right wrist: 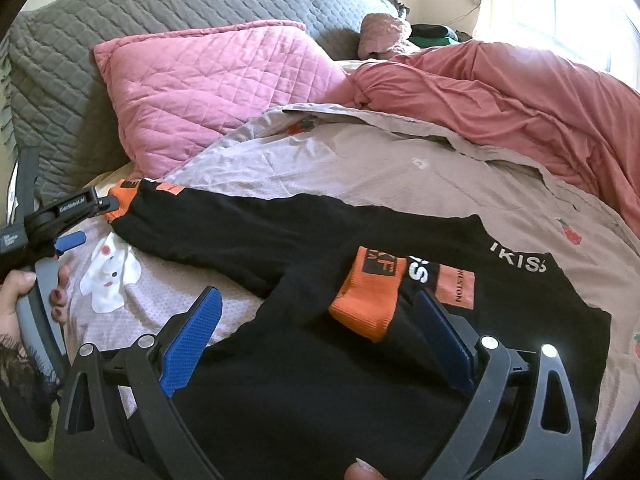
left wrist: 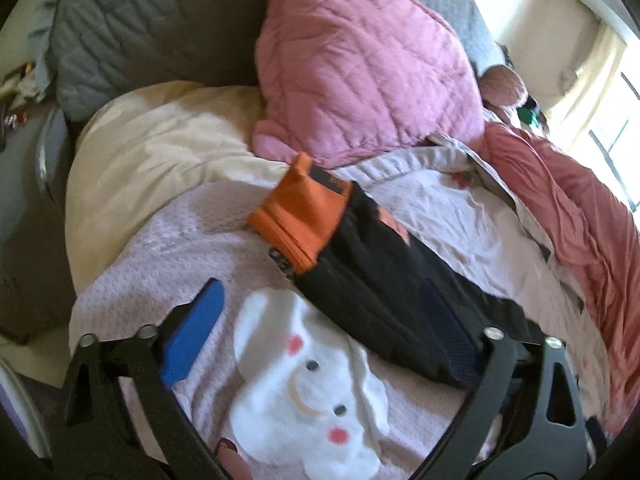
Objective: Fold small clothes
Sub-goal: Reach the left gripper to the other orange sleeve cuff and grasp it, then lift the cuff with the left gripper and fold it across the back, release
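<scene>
A black long-sleeved top (right wrist: 360, 360) with orange cuffs and white lettering lies on the pale pink blanket (right wrist: 360, 176). One sleeve is folded across the body, its orange cuff (right wrist: 366, 294) between my right gripper's (right wrist: 316, 332) open blue fingers. The other sleeve stretches left to a second orange cuff (right wrist: 122, 196). In the left wrist view that sleeve (left wrist: 384, 292) and orange cuff (left wrist: 304, 212) lie ahead. My left gripper (left wrist: 332, 328) is open; the sleeve covers its right finger, the left blue finger (left wrist: 192, 332) is bare. The left gripper also shows in the right wrist view (right wrist: 80, 220).
A pink quilted pillow (right wrist: 208, 92) and a grey quilted headboard cover (right wrist: 160, 12) stand at the back. A rumpled salmon cover (right wrist: 520, 92) lies at the right. A white bunny patch (left wrist: 312, 392) marks the blanket. A cream sheet (left wrist: 160, 144) lies left.
</scene>
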`<act>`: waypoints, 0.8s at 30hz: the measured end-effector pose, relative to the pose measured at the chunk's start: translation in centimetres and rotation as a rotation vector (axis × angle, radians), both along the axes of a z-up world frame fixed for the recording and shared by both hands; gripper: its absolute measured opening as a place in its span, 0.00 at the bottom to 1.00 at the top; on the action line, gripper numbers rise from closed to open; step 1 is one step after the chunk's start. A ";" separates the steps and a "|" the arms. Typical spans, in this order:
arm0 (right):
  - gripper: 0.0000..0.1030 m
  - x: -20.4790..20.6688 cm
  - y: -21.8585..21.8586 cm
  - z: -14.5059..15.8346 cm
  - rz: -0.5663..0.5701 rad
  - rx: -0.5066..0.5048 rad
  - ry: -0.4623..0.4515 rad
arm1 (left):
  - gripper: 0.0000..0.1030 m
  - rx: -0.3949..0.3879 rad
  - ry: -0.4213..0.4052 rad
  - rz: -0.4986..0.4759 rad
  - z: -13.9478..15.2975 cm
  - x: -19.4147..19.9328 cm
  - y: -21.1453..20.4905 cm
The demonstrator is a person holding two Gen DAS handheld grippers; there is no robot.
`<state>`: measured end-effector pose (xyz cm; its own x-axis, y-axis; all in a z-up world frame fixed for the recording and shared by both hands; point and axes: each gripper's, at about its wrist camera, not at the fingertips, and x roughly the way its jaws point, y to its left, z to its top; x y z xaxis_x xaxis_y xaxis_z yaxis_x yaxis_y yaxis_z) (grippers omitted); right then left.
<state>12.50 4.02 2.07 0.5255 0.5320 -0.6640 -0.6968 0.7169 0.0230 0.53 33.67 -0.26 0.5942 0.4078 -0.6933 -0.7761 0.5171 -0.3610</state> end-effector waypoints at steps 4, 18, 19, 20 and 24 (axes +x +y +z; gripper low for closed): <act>0.93 0.0 -0.3 -0.4 -0.011 0.013 0.017 | 0.64 -0.028 0.015 0.021 -0.9 0.8 1.7; 0.93 0.3 -3.4 -1.7 -0.080 0.033 0.091 | 0.02 0.053 -0.103 -0.059 0.5 1.4 1.3; 0.93 0.4 -3.7 -1.7 -0.085 0.036 0.096 | 0.02 0.064 -0.119 -0.074 1.1 1.3 0.7; 0.93 0.5 -3.9 -1.6 -0.089 0.040 0.098 | 0.02 0.073 -0.132 -0.090 1.6 1.4 0.1; 0.93 1.0 -6.0 -1.3 -0.124 0.055 0.097 | 0.02 0.135 -0.175 -0.201 4.3 2.6 -4.1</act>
<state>13.49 -1.98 0.76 0.5242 0.5038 -0.6866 -0.5954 0.7932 0.1275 3.14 29.54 4.01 0.7783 0.3517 -0.5202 -0.5852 0.7066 -0.3979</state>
